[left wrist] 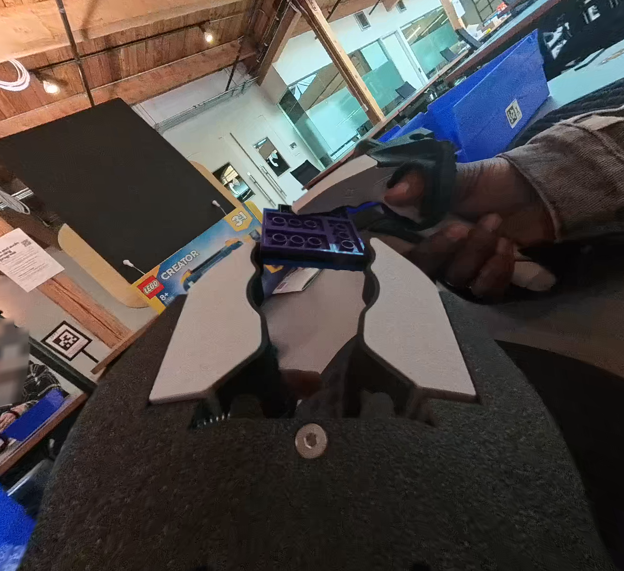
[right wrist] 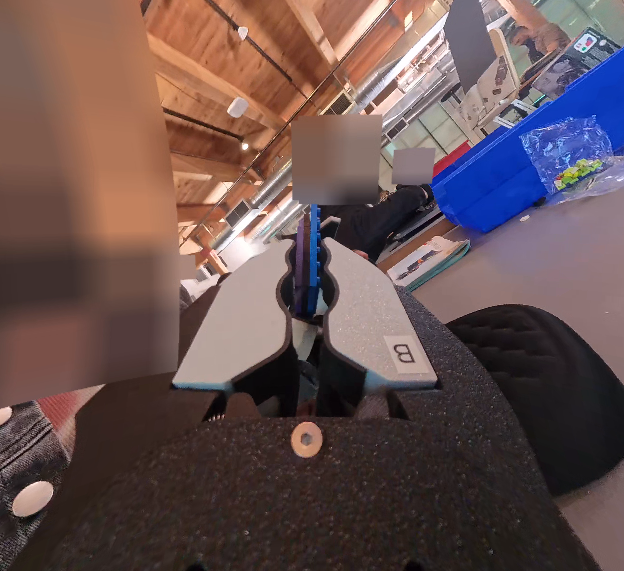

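Note:
A stack of flat studded plates, dark purple (left wrist: 312, 237) on blue, is held in the air above a grey table (left wrist: 337, 312). My left gripper (left wrist: 313, 251) is shut on it, one fingertip at each side edge, with the plates' underside facing the camera. My right gripper (right wrist: 308, 251) is shut on the same stack, which shows edge-on there with the purple plate (right wrist: 300, 271) on the left and the blue plate (right wrist: 314, 251) on the right. In the left wrist view the right gripper's grey finger (left wrist: 337, 187) reaches over the stack's far edge, with a person's hand (left wrist: 489, 217) behind it.
A toy-brick set box (left wrist: 189, 271) stands behind the stack, before a black panel (left wrist: 101, 183). Blue bins (left wrist: 489, 109) line the table's far side. A clear bag of green pieces (right wrist: 574, 163), a booklet (right wrist: 429, 261) and a black cushion (right wrist: 540, 386) lie to the right.

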A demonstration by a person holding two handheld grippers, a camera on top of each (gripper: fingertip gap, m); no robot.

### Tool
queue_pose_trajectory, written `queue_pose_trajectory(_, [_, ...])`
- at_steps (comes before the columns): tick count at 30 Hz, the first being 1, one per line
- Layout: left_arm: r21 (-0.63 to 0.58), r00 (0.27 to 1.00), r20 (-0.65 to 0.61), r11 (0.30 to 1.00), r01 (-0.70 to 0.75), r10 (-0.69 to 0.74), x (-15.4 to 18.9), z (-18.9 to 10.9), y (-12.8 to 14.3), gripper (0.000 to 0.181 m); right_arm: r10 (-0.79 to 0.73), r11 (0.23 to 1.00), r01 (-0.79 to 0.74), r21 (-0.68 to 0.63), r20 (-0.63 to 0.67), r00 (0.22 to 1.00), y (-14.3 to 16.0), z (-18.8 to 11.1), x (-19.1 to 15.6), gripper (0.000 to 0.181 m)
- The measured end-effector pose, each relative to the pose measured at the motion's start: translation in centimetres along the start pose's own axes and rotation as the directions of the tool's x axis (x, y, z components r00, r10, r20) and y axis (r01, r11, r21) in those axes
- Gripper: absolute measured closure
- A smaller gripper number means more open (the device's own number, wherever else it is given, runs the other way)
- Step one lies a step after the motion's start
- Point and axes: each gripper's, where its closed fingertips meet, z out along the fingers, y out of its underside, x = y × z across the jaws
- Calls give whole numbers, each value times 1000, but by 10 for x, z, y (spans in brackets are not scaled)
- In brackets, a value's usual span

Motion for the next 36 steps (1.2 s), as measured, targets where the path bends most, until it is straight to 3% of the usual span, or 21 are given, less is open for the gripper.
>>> queue_pose_trajectory(1, [-3, 1000, 1, 1000, -17, 17, 0, -1, -1, 125, -19, 1000, 19, -9, -2, 1000, 1, 1, -1, 170])
queue_pose_trajectory(4, [-20, 999, -14, 999, -36, 35, 0, -8, -1, 125, -166, 984, 162, -69, -55, 985, 5, 2, 0, 167])
queue_pose_trajectory(6, [-71, 995, -73, 995, -74, 69, 1, -19, 5, 125, -395, 916, 376, -137, -159, 905, 3, 0, 3, 151])
queue_pose_trajectory(7, [-115, 987, -138, 988, -100, 84, 4, -27, 11, 125, -529, 846, 497, -193, -184, 829, 2, -3, 0, 151])
queue_pose_trajectory(9, [-205, 957, -246, 956, -208, 156, 6, -46, 27, 125, -770, 619, 680, -393, -133, 624, 14, -5, -4, 153])
queue_pose_trajectory(10, [-236, 934, -299, 933, -273, 198, 6, -55, 33, 125, -850, 479, 712, -514, -68, 523, 25, -8, -1, 153])
queue_pose_trajectory(12, [-270, 878, -399, 881, -389, 265, 8, -68, 44, 125, -906, 239, 684, -689, 95, 412, 46, -12, 8, 154])
queue_pose_trajectory(15, [-259, 762, -510, 774, -578, 399, 12, -75, 55, 126, -903, 78, 660, -747, 228, 365, 59, -8, 16, 156])
queue_pose_trajectory(18, [-235, 732, -535, 758, -609, 422, 18, -73, 56, 126, -898, -37, 666, -745, 318, 305, 64, -4, 26, 159])
queue_pose_trajectory(21, [-246, 738, -548, 767, -593, 394, 19, -73, 58, 125, -879, -117, 608, -785, 367, 305, 75, -9, 43, 160])
queue_pose_trajectory(27, [-304, 792, -559, 829, -469, 243, 26, -77, 59, 125, -869, -273, 580, -768, 455, 193, 84, -7, 55, 167])
queue_pose_trajectory(31, [-384, 821, -567, 901, -199, -60, 34, -86, 46, 114, -869, -313, 564, -764, 470, 154, 86, -3, 54, 173])
queue_pose_trajectory(34, [-454, 839, -478, 891, 18, -261, 30, -88, 39, 110, -874, -319, 557, -767, 466, 141, 88, -3, 53, 171])
queue_pose_trajectory(36, [-452, 862, -382, 881, 139, -332, 19, -85, 33, 118, -877, -303, 561, -770, 456, 152, 89, -2, 50, 172])
